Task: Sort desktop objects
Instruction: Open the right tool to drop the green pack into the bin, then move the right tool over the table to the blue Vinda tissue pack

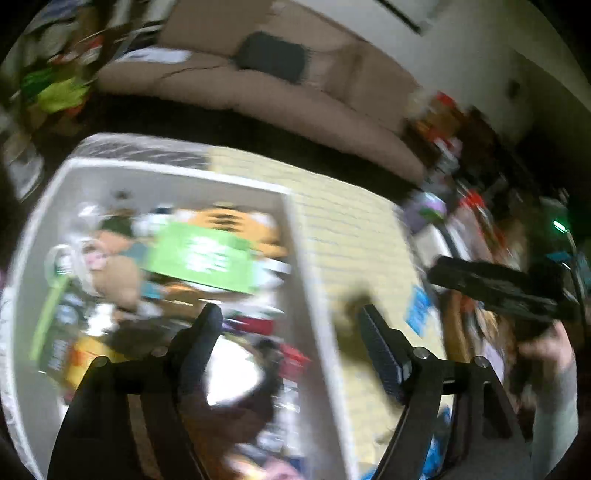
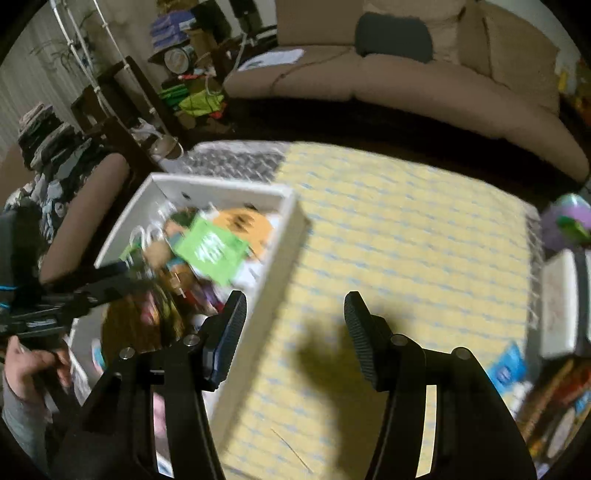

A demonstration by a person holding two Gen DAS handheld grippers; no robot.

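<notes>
White storage bin [image 1: 310,280] fills 9 o'clock in the left wrist view, green box [image 1: 201,258] atop the toys; left gripper [image 1: 291,317] gapes wide, holding nothing.

Right wrist view: right gripper [image 2: 295,306] spread wide, empty, over yellow cloth [image 2: 406,240]; bin [image 2: 284,225] at 10 o'clock.

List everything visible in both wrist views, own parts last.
White bin: 1, white, left part of the table, full of mixed items.
Green card: 1, bright green, on top of the bin's pile.
Orange plush: 1, orange with dark marks, in the bin under the card.
Tablecloth: 1, yellow with blue pattern, covering the table.
Blue packet: 1, blue, right edge of the cloth.
Sofa: 1, beige, behind the table.
Dark cushion: 1, dark grey, on the sofa.
Left gripper: 1, black, open, above the bin's right wall.
Right gripper: 1, black, open, above the cloth.
</notes>
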